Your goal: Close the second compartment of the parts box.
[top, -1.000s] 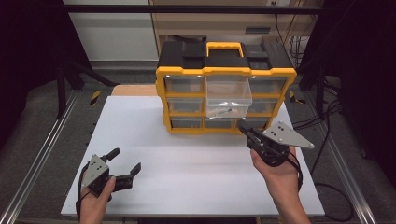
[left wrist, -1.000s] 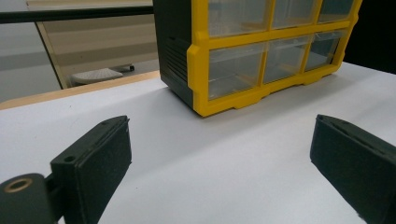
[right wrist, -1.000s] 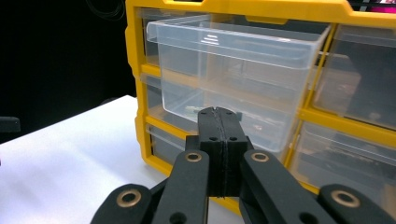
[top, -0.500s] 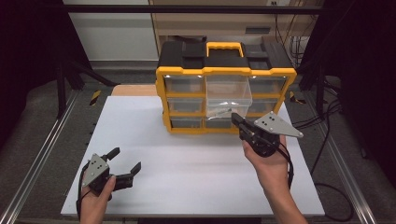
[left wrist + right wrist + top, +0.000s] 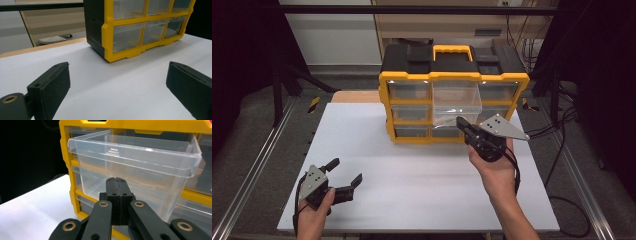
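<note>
The clear drawer (image 5: pixel 457 102) sticks out from the middle of the yellow and black drawer box (image 5: pixel 402 80). The box stands near the far edge of the white tabletop (image 5: pixel 412 175), a bit toward the right side. It has 3 rows of clear drawers, and the pulled-out one is in the middle column. In the right gripper view the drawer (image 5: pixel 132 167) looks empty, though I cannot see all of its floor.

The right claw (image 5: pixel 460 122) is squeezed tight with nothing in it. Its tip sits just in front of the drawer's front wall, low down. I cannot tell if it touches the plastic yet. The left claw (image 5: pixel 346 172) rests near the tabletop's near left corner, spread wide and holding nothing, well apart from the box.

I think the step now is pushing the drawer back in. To do it well, the closed tip should press the middle of the front wall and push straight toward the box. A push on 1 side could make the drawer jam. A slow push is best, because the box could slide on the smooth tabletop. The left claw could steady the box if it moves.

I can read no brand, label or writing anywhere.
</note>
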